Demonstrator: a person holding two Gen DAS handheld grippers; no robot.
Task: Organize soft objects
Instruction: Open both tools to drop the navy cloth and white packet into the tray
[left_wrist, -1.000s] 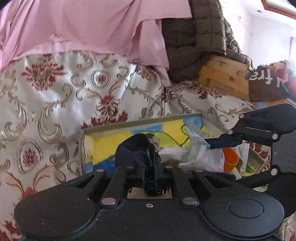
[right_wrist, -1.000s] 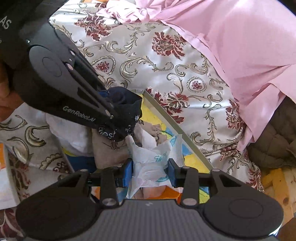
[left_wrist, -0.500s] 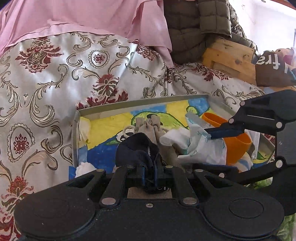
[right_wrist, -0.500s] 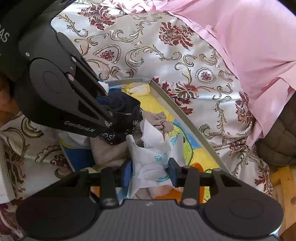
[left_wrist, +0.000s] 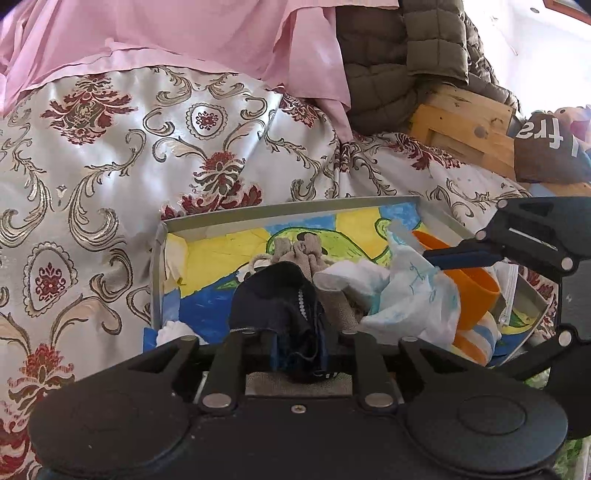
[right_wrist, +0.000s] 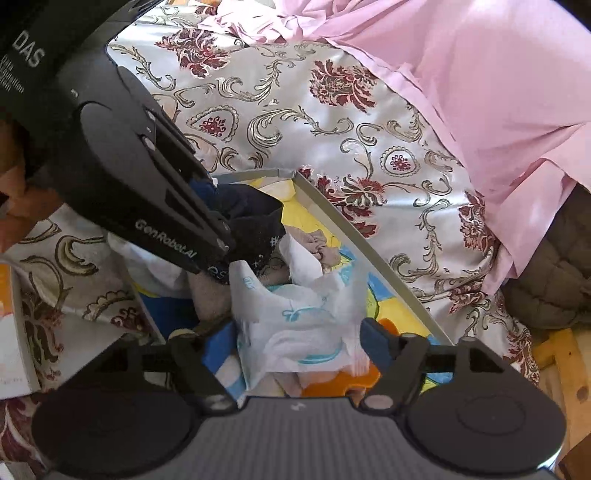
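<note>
Over the tray (left_wrist: 288, 206) – both grippers' jaws just opening – diaper (right_wrist: 295, 321) between right's

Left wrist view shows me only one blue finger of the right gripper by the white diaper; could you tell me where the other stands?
Observer: Across the diaper: the right gripper straddles it, jaws wide, just opened further, not squeezing.
Operator: Thank you. Does my navy sock hang over the tray?
Observer: Yes: the navy sock hangs from the left gripper, jaws just eased slightly open, inside the tray's far corner.
Operator: Is anything beside the tray hidden from me?
Observer: A white and orange box lies on the bedspread left of it.
</note>
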